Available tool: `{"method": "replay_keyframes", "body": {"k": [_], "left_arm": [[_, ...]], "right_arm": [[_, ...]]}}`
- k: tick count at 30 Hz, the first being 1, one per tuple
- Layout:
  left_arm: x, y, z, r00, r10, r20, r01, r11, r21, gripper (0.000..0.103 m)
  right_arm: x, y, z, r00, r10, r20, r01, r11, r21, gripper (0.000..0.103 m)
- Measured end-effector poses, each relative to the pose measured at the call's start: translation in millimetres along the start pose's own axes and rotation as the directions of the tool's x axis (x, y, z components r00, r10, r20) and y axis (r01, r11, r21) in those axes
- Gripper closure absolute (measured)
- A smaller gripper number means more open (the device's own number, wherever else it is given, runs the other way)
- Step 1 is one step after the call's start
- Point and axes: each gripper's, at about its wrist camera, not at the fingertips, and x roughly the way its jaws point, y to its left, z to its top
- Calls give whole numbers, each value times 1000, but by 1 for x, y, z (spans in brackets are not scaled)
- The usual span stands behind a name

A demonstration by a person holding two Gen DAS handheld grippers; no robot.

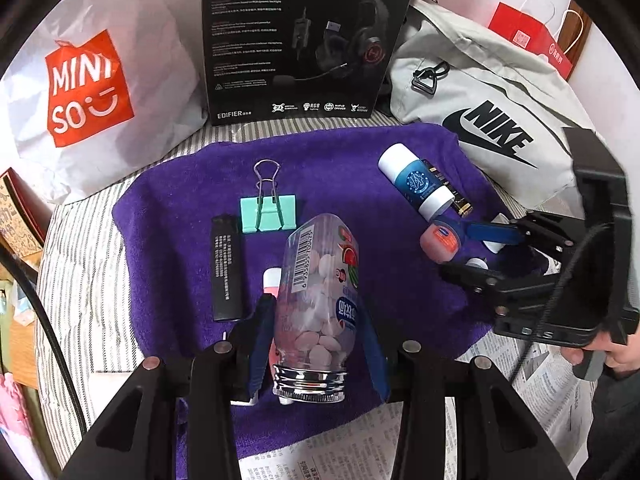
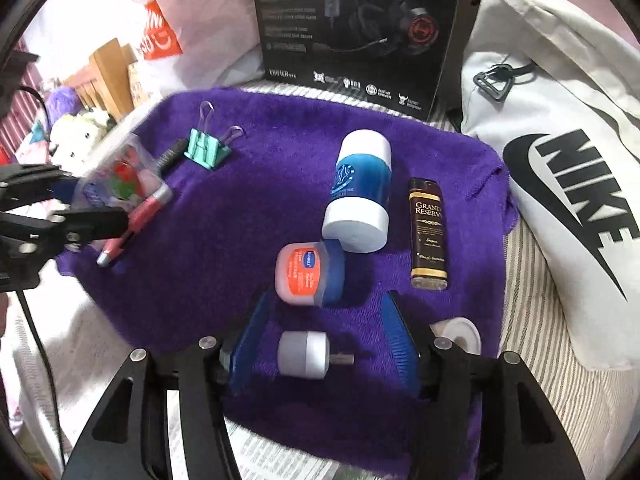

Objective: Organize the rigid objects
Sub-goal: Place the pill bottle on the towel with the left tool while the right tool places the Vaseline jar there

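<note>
On the purple towel (image 1: 360,160) my left gripper (image 1: 316,304) is shut on a clear candy bottle (image 1: 320,280) of pink tablets, silver neck toward the camera. The right wrist view shows that bottle (image 2: 120,176) blurred and lifted at the left. My right gripper (image 2: 327,320) stands open; a small white USB light (image 2: 304,354) lies between its fingers and a pink Vaseline jar (image 2: 308,272) sits on its side at the fingertips. Nearby lie a blue-and-white bottle (image 2: 360,192), a brown sachet (image 2: 428,232), a teal binder clip (image 1: 268,214), a black lighter (image 1: 226,268) and a pink lip tube (image 2: 136,216).
A black headset box (image 1: 296,40) stands behind the towel, with a Miniso bag (image 1: 88,88) to its left and a grey Nike bag (image 1: 488,120) to its right. A white round lid (image 2: 460,334) lies by the right finger. Newspaper (image 1: 340,456) lies under the towel's near edge.
</note>
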Motion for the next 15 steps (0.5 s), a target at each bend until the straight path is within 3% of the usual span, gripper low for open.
{"method": "replay_keyframes", "body": {"k": [7,15], "left_arm": [[8,-8,7,1000,5,-13,-5,1000,10,64],[33,-17,19,999,7,-41,-6,1000,18,64]], "right_arm": [[-25,-2,-7,999,-9,41,8,1000,14,38],[-40,-9,-11,997,12,72,-15,999,41,38]]}}
